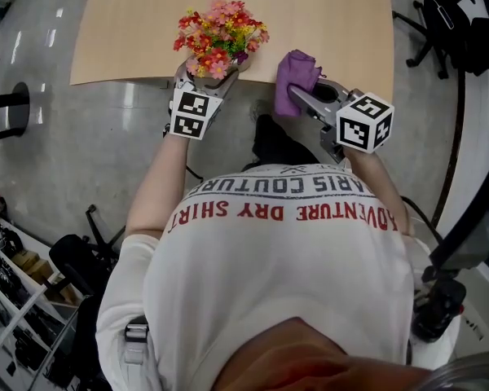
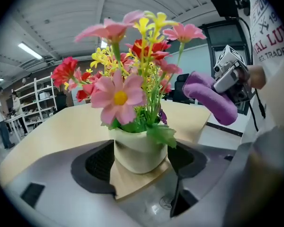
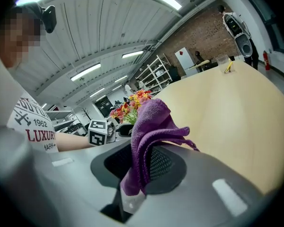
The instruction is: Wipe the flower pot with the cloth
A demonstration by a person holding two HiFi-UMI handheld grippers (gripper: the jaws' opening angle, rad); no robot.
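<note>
A cream flower pot (image 2: 138, 152) with pink, red and yellow artificial flowers (image 1: 220, 35) stands on the near corner of the light wooden table (image 1: 147, 23). My left gripper (image 2: 143, 161) is open, its two dark pads close on either side of the pot; from the head view it (image 1: 205, 78) reaches under the blooms. To the right, my right gripper (image 1: 300, 96) is shut on a purple cloth (image 1: 296, 76). The cloth (image 3: 149, 136) bunches up and hangs over the jaws. It is held a short way from the pot and does not touch it.
The table's near edge runs just ahead of the person's body. Black office chairs (image 1: 452, 15) stand at the right past the table, shelving (image 1: 16, 300) at the lower left. A clear cup (image 3: 221, 60) sits at the table's far end.
</note>
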